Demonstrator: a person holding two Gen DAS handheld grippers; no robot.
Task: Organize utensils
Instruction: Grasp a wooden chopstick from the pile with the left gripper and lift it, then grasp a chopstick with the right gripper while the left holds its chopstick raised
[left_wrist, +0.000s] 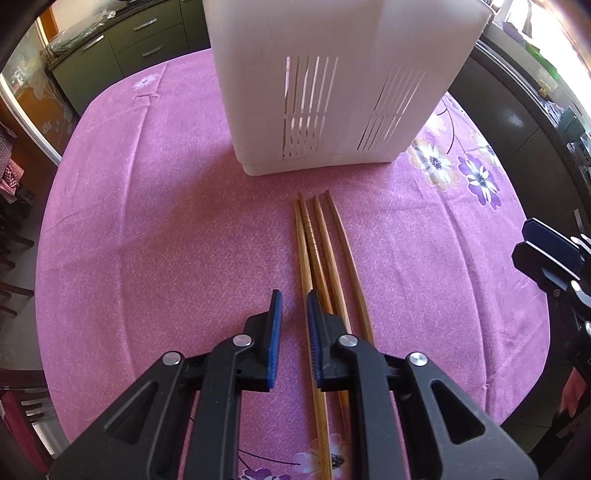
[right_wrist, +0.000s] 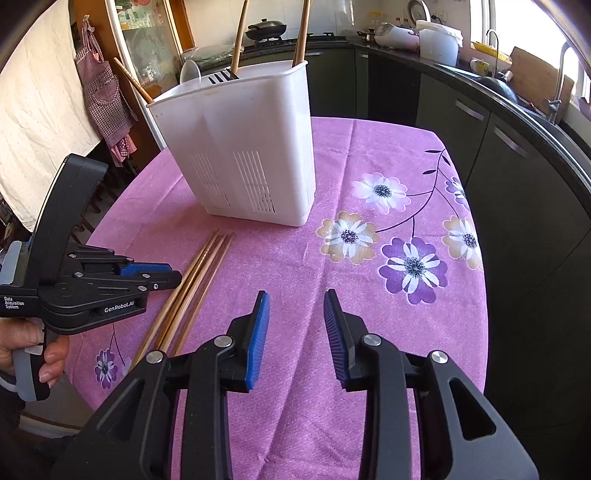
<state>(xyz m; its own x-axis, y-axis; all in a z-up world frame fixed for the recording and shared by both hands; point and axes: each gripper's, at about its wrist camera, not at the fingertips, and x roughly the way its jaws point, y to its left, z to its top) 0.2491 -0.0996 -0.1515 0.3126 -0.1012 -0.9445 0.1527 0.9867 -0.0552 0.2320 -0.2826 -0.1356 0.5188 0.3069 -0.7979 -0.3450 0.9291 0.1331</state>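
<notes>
left gripper (left_wrist: 294, 332), black with blue ribbed pads: pointed steeply down at the table, jaws drawn close with a narrow gap between the pads. one chopstick of the bundle is seen running through that gap; whether the pads press on it cannot be told.

right gripper (right_wrist: 295, 332), same make: held over bare cloth to the right of the bundle, jaws parted, nothing between them.

four slender tan wooden chopsticks (left_wrist: 321, 251): laid side by side on the table, tips directed toward the holder, lying just short of it.

pink-purple tablecloth printed with white and violet flowers (right_wrist: 388, 229): spread over the rounded table.

tall white plastic utensil holder with slotted vents (right_wrist: 251, 155): stood upright beyond the chopsticks, near the table's far part. wooden handles (right_wrist: 238, 37), a black slotted utensil head (right_wrist: 221, 78) and a white spoon bowl (right_wrist: 190, 70) are seen rising from it.

dark kitchen cabinets (right_wrist: 498, 147): ranged behind the table.
</notes>
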